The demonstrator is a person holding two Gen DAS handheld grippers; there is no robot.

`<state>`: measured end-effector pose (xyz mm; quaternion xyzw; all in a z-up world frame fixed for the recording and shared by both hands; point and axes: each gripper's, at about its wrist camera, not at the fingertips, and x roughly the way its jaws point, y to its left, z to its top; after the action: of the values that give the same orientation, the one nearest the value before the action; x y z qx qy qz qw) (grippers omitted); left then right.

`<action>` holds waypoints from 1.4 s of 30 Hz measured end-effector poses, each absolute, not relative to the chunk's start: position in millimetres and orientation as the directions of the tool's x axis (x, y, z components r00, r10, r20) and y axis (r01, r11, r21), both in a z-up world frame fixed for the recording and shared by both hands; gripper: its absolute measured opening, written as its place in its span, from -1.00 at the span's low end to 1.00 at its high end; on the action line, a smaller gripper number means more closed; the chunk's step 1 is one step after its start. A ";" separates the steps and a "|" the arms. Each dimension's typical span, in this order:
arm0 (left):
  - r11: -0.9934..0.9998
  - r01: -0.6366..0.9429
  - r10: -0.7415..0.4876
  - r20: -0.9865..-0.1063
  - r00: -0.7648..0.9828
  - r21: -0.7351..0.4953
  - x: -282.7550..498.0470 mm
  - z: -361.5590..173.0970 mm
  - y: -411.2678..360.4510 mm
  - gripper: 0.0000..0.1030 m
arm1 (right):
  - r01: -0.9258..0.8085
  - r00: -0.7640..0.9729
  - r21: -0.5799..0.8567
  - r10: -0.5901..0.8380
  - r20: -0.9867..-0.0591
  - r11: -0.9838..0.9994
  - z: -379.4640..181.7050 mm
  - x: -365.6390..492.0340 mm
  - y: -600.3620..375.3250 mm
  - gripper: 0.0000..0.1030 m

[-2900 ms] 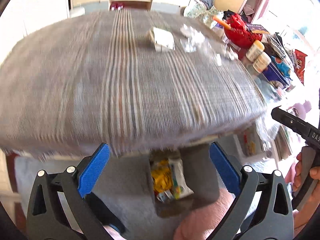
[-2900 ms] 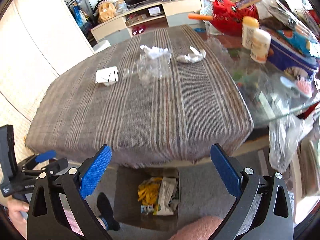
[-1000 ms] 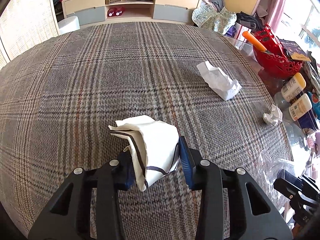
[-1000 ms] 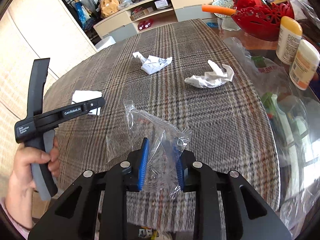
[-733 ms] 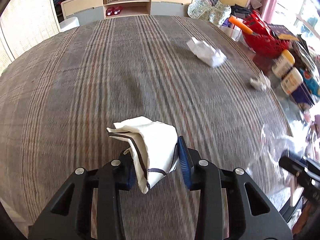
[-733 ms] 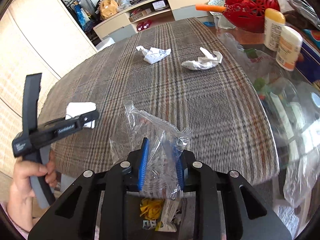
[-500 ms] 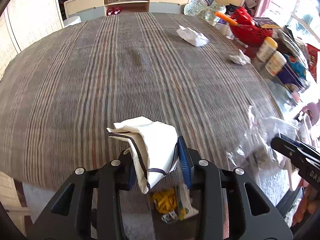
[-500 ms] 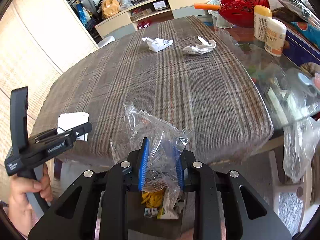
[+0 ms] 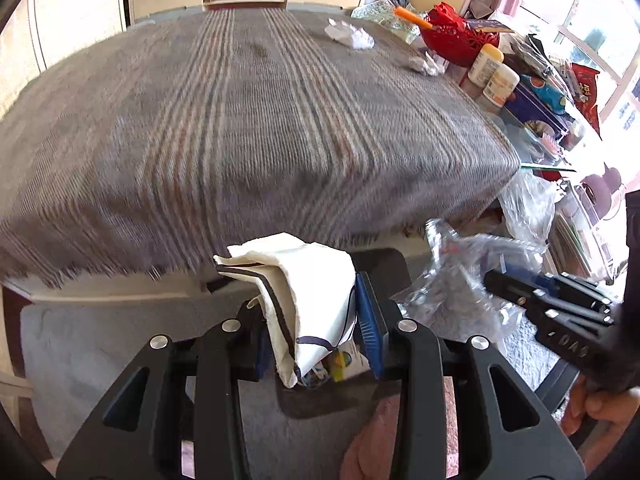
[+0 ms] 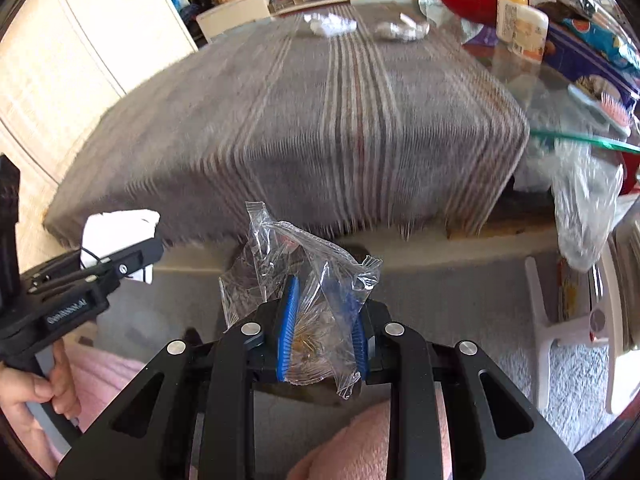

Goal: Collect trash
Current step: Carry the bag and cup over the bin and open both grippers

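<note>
Your left gripper (image 9: pixel 316 336) is clamped on the folded white napkin (image 9: pixel 304 292); your right gripper (image 10: pixel 322 330) is pinched on the clear plastic wrapper (image 10: pixel 304 280), both off the table's (image 9: pixel 240 120) near edge.

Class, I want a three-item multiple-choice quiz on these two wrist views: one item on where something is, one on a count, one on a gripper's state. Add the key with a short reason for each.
1. Where is the folded white napkin?
A. flat on the tablecloth
B. clamped in the left gripper
C. in the red basket

2. How many crumpled white papers lie on the plaid tablecloth?
A. none
B. two
C. five

3. What is the right gripper doing?
A. shut on the clear plastic wrapper
B. wide open, empty
C. holding a bottle

Key: 1 B, the napkin sits between the blue pads. 2 B, one paper and another lie at the far end. 3 A, the wrapper is pinched between the pads.
</note>
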<state>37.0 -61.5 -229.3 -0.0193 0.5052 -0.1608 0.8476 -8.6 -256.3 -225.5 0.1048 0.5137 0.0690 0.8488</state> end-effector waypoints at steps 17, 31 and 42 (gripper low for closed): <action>0.928 0.246 -0.345 -0.897 0.278 -0.280 32.0 -319.5 -69.8 -0.32 | 0.011 0.317 0.188 0.175 -0.932 0.982 -328.7 -19.1 -220.0 -0.49; 0.920 0.224 -0.375 -0.889 0.261 -0.322 39.1 -319.8 -65.4 0.25 | 0.027 0.307 0.178 0.161 -0.938 0.984 -328.0 -17.8 -216.1 0.17; 0.948 0.167 -0.314 -0.885 0.343 -0.272 44.4 -286.4 -43.0 0.84 | 0.056 0.354 0.168 0.138 -0.925 0.984 -307.9 -17.9 -242.3 0.92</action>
<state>44.4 -43.0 -286.4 -0.0663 0.5537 -0.1474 0.8169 -17.9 -242.3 -307.9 0.0853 0.5678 0.0250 0.8183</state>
